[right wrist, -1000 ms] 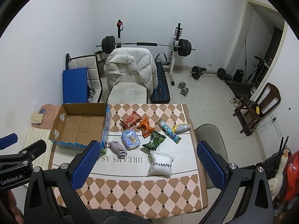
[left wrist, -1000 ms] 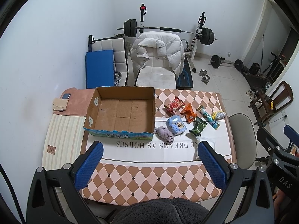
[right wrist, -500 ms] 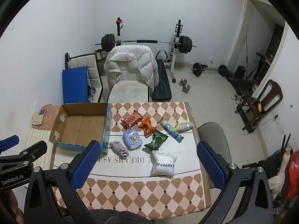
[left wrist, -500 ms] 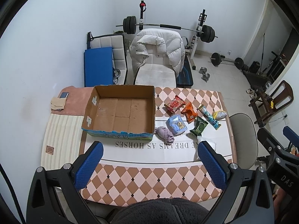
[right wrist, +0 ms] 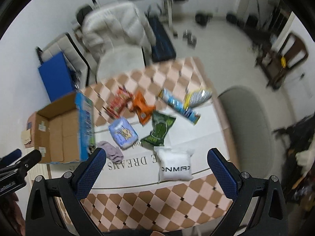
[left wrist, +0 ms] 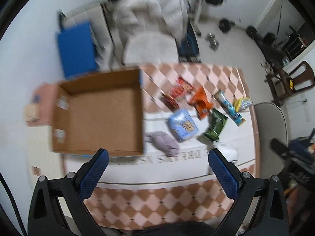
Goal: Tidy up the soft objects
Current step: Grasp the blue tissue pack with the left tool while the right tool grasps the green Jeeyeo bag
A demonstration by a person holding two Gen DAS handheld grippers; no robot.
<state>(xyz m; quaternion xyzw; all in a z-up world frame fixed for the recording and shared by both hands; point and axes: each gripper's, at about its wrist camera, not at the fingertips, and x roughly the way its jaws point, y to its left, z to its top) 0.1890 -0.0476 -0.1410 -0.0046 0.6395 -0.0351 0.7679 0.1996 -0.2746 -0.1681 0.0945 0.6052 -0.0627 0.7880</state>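
Note:
An open, empty cardboard box (left wrist: pixel 98 114) (right wrist: pixel 59 131) stands on the left of the table. To its right lie several soft packets: a red one (left wrist: pixel 177 94), an orange one (left wrist: pixel 200 102), a light blue one (left wrist: pixel 183 125) (right wrist: pixel 123 132), a green one (left wrist: pixel 215 125) (right wrist: pixel 159 131), a long blue tube (right wrist: pixel 179 106), a silver-yellow pouch (right wrist: pixel 198 96), a white pouch (right wrist: pixel 175 165) and a purple cloth (left wrist: pixel 165 143) (right wrist: pixel 111 151). My left gripper (left wrist: pixel 157 169) and right gripper (right wrist: pixel 157 169) are open and empty above the table's near edge.
The table has a checked cloth (left wrist: pixel 157 206) with a white printed strip. A grey chair (right wrist: pixel 246 129) stands at its right. A white jacket on a chair (left wrist: pixel 149 25), a blue mat (left wrist: pixel 75 47) and weights lie behind. Both views are motion-blurred.
Both grippers have moved down and forward toward the table, so the box and packets look larger. The views have tilted and blurred. Nothing was picked up.

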